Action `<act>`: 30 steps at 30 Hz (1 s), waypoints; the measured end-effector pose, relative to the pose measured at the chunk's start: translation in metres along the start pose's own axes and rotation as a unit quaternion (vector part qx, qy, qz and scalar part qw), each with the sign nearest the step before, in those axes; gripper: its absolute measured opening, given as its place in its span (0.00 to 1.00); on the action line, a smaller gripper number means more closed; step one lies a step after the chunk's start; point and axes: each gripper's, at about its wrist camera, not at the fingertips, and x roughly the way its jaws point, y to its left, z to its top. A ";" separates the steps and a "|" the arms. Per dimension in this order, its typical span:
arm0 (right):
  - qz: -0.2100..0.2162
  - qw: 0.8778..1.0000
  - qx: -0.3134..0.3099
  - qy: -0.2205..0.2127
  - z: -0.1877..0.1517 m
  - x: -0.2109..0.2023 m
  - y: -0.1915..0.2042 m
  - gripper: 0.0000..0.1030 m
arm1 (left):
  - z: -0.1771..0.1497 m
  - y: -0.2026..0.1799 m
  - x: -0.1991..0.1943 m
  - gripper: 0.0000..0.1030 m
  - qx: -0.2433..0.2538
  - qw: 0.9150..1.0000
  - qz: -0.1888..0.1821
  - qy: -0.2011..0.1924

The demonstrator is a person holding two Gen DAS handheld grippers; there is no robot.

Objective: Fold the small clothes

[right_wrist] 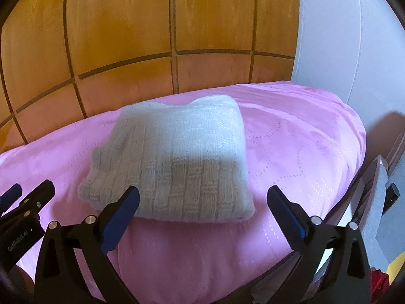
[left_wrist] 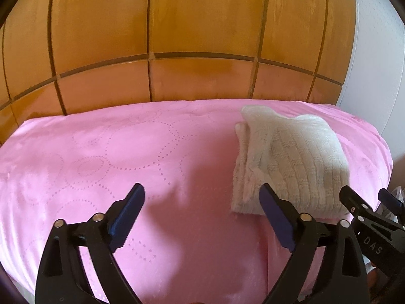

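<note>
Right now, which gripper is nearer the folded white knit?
Right. The right gripper sits open directly before the white knit, one finger at its near edge. The left gripper, also open, is offset to its left.

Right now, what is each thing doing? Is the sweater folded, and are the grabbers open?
Sweater: folded, lying flat on the pink cover, not held.
Pink cover: spread out smooth.
Left gripper: open, empty, hanging over the cover beside the sweater.
Right gripper: open, empty, at the sweater's near edge.

cream ribbed knit, pink dotted-circle bedspread
</note>
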 end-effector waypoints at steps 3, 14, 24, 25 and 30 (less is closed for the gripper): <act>-0.002 1.000 -0.001 -0.006 0.000 -0.002 0.000 0.98 | 0.000 0.000 -0.004 0.90 -0.001 1.000 0.002 -0.003; 0.005 1.000 0.000 0.004 -0.005 -0.001 0.003 0.98 | -0.003 0.000 -0.006 0.91 0.004 1.000 0.007 -0.002; 0.007 1.000 -0.004 0.005 -0.007 -0.001 0.005 0.98 | -0.002 0.001 -0.006 0.95 0.005 1.000 0.005 -0.004; 0.007 1.000 -0.003 0.006 -0.007 -0.001 0.004 0.98 | -0.002 0.001 -0.006 0.95 0.003 1.000 0.005 -0.005; 0.012 1.000 -0.002 0.007 -0.007 -0.002 0.005 0.98 | -0.002 0.000 -0.008 0.95 0.002 1.000 0.007 -0.007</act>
